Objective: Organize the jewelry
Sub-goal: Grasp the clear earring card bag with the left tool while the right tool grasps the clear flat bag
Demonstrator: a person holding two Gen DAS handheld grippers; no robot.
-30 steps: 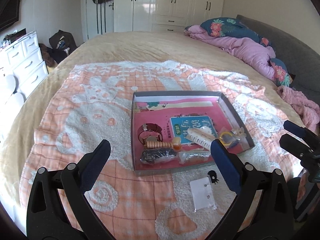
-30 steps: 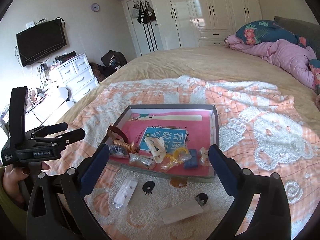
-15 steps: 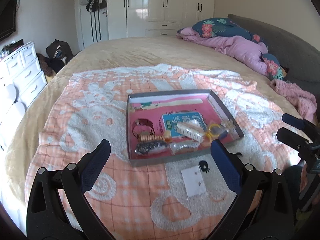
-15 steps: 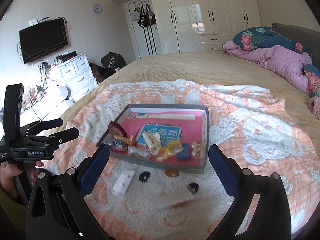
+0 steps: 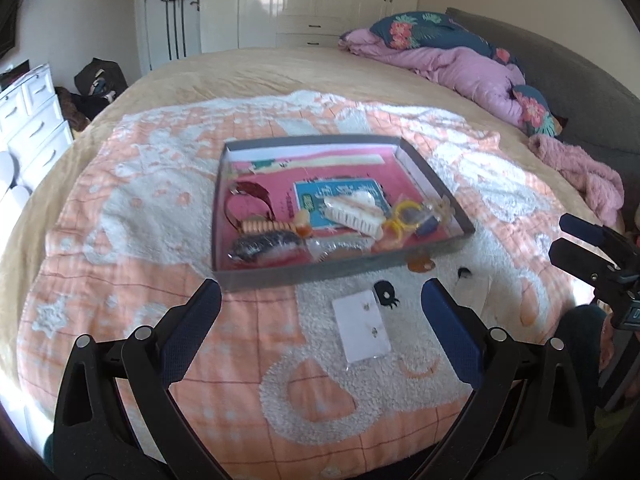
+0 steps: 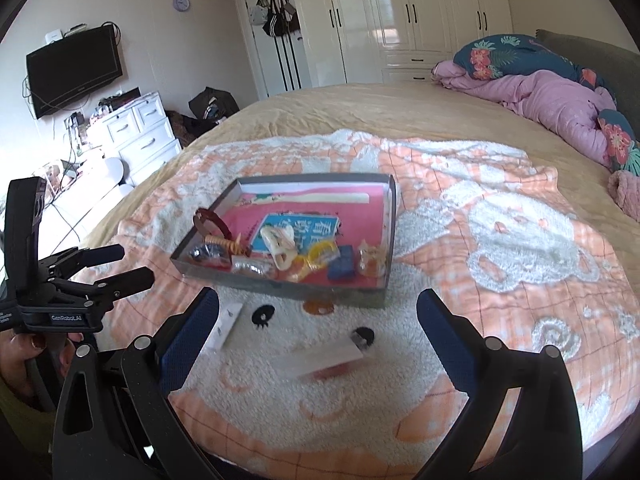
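Bed blanket (image 6: 500,240) | left gripper (image 6: 120,268) label "GenRobot.AI" | booklet (image 6: 296,232) print blurred, perhaps Chinese

Home bedroom; wide bed (image 6: 360,112), white wardrobes (image 6: 400,20), wall-mounted television (image 6: 74,70)

Bright daylight, glare at frame edges, slight motion blur, fisheye warping.

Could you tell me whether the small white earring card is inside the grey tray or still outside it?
Outside. The earring card lies flat on the blanket, in front of the grey tray and apart from its near wall.
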